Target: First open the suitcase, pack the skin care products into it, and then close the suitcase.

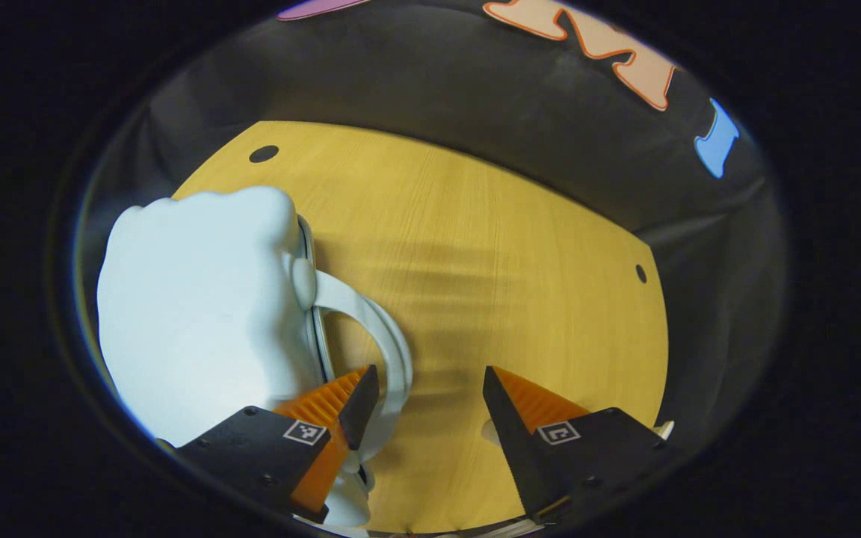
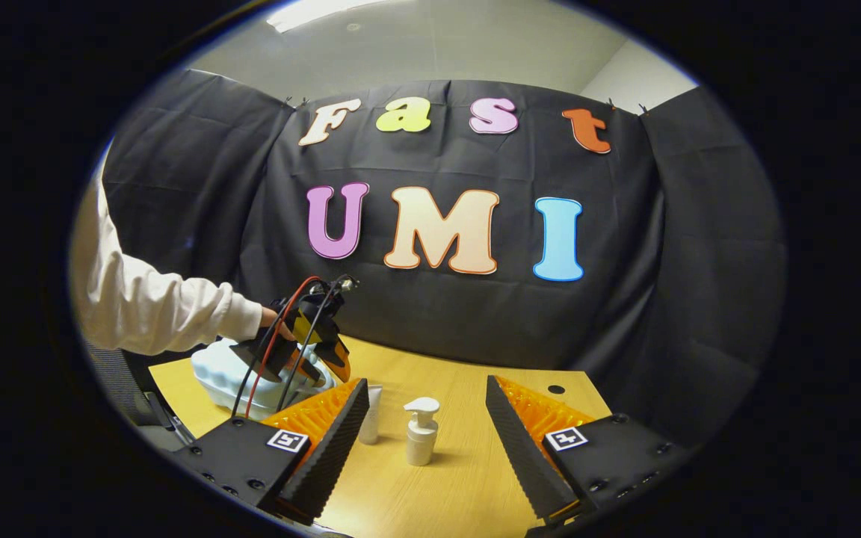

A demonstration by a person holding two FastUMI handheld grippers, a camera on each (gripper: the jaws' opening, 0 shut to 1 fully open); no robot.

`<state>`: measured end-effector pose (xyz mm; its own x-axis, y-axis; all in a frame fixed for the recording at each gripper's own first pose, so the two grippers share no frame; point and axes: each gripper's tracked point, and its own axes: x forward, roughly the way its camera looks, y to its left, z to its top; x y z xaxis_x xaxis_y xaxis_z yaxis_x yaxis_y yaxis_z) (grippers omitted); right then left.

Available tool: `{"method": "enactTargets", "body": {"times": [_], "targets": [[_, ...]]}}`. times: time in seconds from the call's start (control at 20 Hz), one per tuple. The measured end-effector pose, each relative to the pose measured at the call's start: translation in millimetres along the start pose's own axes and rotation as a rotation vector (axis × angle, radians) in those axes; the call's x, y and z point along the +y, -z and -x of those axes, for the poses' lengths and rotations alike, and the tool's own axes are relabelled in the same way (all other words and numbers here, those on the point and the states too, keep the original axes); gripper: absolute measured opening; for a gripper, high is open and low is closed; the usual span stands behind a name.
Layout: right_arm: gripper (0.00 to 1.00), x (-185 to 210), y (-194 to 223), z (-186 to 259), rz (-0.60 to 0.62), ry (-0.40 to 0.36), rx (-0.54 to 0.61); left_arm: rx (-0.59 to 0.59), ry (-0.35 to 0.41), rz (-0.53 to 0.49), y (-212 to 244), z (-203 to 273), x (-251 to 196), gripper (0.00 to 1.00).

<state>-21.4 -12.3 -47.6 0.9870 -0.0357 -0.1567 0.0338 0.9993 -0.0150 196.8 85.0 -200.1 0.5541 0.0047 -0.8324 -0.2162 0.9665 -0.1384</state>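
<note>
Left tool (image 1: 430, 403) is pointing down, jaws standing apart, gripping nothing. Right tool (image 2: 427, 418) is sitting level, jaws wide apart, facing forward. A sleeved arm (image 2: 146, 306) is reaching in, its hand (image 2: 270, 320) gripping the left tool.

The left gripper view looks steeply down, close over the suitcase (image 1: 199, 314) and table (image 1: 490, 246), while the right gripper view faces level across the same table (image 2: 468, 478) from farther back, sharing the suitcase (image 2: 214, 373).

No readable text; square coded markers (image 2: 287, 440) on fingers, unreadable.
</note>
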Motion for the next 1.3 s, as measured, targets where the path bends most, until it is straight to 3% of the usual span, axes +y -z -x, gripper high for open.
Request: {"method": "enactTargets", "body": {"times": [0.3, 0.5, 0.6, 0.65, 0.9, 0.95, 1.1, 1.3], "targets": [[0.99, -0.3, 4.0, 6.1, 0.020, 0.007, 0.013, 0.158, -0.087, -0.121, 12.3, -17.3, 6.7, 0.84], [0.99, -6.4, 6.1, 10.9, 0.016, 0.026, 0.017, 0.216, -0.084, -0.157, 19.4, -19.1, 10.0, 0.76], [0.99, -10.2, 7.0, 12.5, 0.012, 0.038, 0.020, 0.239, -0.061, -0.135, 26.2, -22.2, 7.5, 0.65], [0.99, -11.3, 6.3, 12.3, 0.012, 0.041, 0.020, 0.250, -0.062, -0.131, 27.1, -23.0, 8.1, 0.53], [0.99, -12.9, 7.4, 11.1, 0.020, 0.045, 0.023, 0.293, -0.075, -0.114, 35.6, -34.9, 18.4, 0.44], [0.99, -12.2, 8.2, 10.1, 0.021, 0.043, 0.025, 0.291, -0.070, -0.114, 33.2, -30.7, 19.3, 0.30], [0.99, -8.6, 11.3, 6.2, 0.024, 0.033, 0.033, 0.303, -0.061, -0.137, 34.5, -31.5, 16.8, 0.27], [0.99, -4.3, 9.0, 1.3, 0.033, 0.022, 0.030, 0.321, -0.049, -0.162, 35.4, -30.3, 13.7, 0.12]]}}
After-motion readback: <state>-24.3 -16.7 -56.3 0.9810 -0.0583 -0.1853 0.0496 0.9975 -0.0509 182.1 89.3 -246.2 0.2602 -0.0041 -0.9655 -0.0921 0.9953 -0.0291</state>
